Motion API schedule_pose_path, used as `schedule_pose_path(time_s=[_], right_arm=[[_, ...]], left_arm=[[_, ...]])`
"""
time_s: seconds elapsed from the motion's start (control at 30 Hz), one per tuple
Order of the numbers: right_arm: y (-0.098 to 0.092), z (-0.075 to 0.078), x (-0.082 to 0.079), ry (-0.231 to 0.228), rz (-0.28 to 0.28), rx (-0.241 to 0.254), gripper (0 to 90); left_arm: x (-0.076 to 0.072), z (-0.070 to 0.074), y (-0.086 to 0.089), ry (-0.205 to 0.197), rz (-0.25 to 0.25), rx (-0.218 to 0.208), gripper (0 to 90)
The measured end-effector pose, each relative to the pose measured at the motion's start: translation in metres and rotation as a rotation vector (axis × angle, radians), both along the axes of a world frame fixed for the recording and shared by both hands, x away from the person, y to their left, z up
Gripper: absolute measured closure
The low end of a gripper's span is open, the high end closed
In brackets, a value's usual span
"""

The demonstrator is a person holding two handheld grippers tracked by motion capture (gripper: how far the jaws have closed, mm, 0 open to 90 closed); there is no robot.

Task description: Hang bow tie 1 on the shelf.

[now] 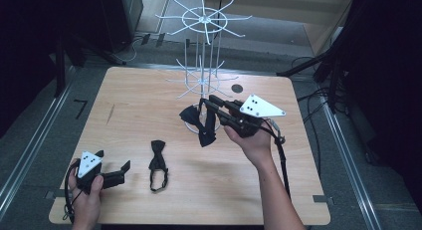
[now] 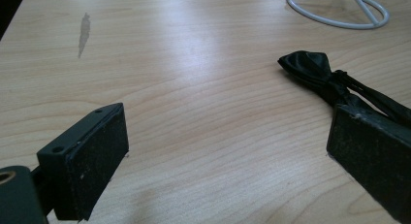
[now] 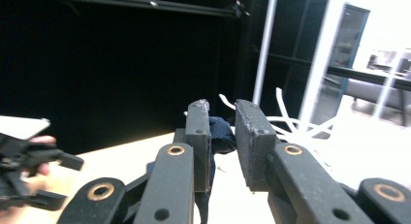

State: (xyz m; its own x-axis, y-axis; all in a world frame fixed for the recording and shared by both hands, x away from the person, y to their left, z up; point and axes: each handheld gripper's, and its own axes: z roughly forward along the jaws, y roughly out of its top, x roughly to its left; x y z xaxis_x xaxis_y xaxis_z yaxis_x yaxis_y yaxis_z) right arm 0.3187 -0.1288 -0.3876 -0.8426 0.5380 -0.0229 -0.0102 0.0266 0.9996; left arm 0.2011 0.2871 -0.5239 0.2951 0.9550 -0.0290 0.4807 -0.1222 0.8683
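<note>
The right gripper is hanging above the bench near its far middle, jaws clenched on a dark bow tie that is dangling just in front of the white wire rack. The left gripper is resting near the bench's near left edge, jaws standing released with nothing between them. A second bow tie is lying flat just beside it. Bare wood is stretching wide across the right half and the far left.
</note>
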Motion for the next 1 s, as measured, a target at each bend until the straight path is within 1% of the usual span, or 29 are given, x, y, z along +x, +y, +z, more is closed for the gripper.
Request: schedule_pose_path(time_s=[0.03, 0.07, 0.1, 0.13, 0.23, 0.3, 0.37, 0.4, 0.43, 0.5, 0.57, 0.6, 0.63, 0.7, 0.73, 0.8, 0.9, 0.93, 0.97, 1.0], right_arm=[[-0.001, -0.002, 0.005, 0.007, -0.021, -0.005, 77.9], [-0.001, -0.002, 0.005, 0.007, -0.021, -0.005, 77.9], [-0.002, -0.004, 0.009, 0.011, -0.038, -0.014, 77.8], [-0.002, -0.004, 0.009, 0.011, -0.038, -0.014, 77.8], [-0.002, -0.008, 0.017, 0.018, -0.050, -0.020, 77.6], [-0.001, -0.010, 0.021, 0.027, -0.055, -0.011, 77.4], [0.000, -0.011, 0.024, 0.021, -0.065, -0.005, 76.6], [0.001, -0.012, 0.026, 0.012, -0.088, -0.010, 76.2], [0.001, -0.012, 0.026, 0.012, -0.088, -0.010, 76.2], [0.002, -0.013, 0.029, 0.001, -0.126, -0.020, 76.3], [0.002, -0.015, 0.031, -0.001, -0.149, -0.031, 74.7], [0.001, -0.016, 0.031, 0.001, -0.161, -0.040, 73.7], [0.001, -0.017, 0.031, -0.010, -0.173, -0.043, 71.8], [-0.002, -0.020, 0.028, 0.000, -0.179, -0.028, 70.2], [-0.005, -0.023, 0.025, 0.019, -0.196, -0.018, 69.1], [-0.007, -0.024, 0.023, 0.021, -0.202, -0.016, 68.8], [-0.013, -0.028, 0.013, 0.021, -0.241, -0.029, 66.7], [-0.013, -0.028, 0.013, 0.021, -0.241, -0.029, 66.7], [-0.016, -0.030, 0.006, 0.027, -0.258, -0.030, 65.1], [-0.016, -0.030, 0.006, 0.027, -0.258, -0.030, 65.1]], left_arm=[[0.000, 0.000, 0.000, 0.002, -0.001, 0.002, 2.1], [0.000, 0.000, 0.000, 0.002, -0.001, 0.002, 2.1], [0.000, 0.000, 0.000, 0.003, -0.002, 0.001, 2.1], [0.000, 0.000, 0.000, 0.003, -0.002, 0.001, 2.1], [0.000, 0.000, 0.000, 0.003, -0.003, 0.001, 2.1], [0.001, 0.000, 0.000, 0.005, -0.003, 0.002, 2.1], [0.001, 0.000, 0.000, 0.006, -0.003, 0.001, 2.1], [0.001, 0.000, 0.000, 0.006, -0.003, 0.001, 2.1], [0.001, 0.000, 0.000, 0.006, -0.003, 0.001, 2.1], [0.001, 0.000, 0.000, 0.006, -0.004, 0.000, 2.1], [0.001, 0.000, 0.000, 0.006, -0.005, -0.001, 2.1], [0.001, 0.000, 0.000, 0.006, -0.005, -0.001, 2.1], [0.001, 0.000, 0.000, 0.006, -0.005, -0.001, 2.1], [0.001, 0.000, 0.000, 0.006, -0.006, -0.002, 2.1], [0.001, 0.000, 0.000, 0.005, -0.005, -0.004, 2.1], [0.001, 0.000, 0.000, 0.005, -0.004, -0.002, 2.1], [0.001, 0.000, 0.000, 0.006, -0.001, 0.004, 2.8], [0.001, 0.000, 0.000, 0.006, 0.000, 0.004, 2.8], [0.001, 0.000, -0.001, 0.005, 0.001, 0.006, 2.9], [0.001, 0.000, -0.001, 0.005, 0.001, 0.006, 2.9]])
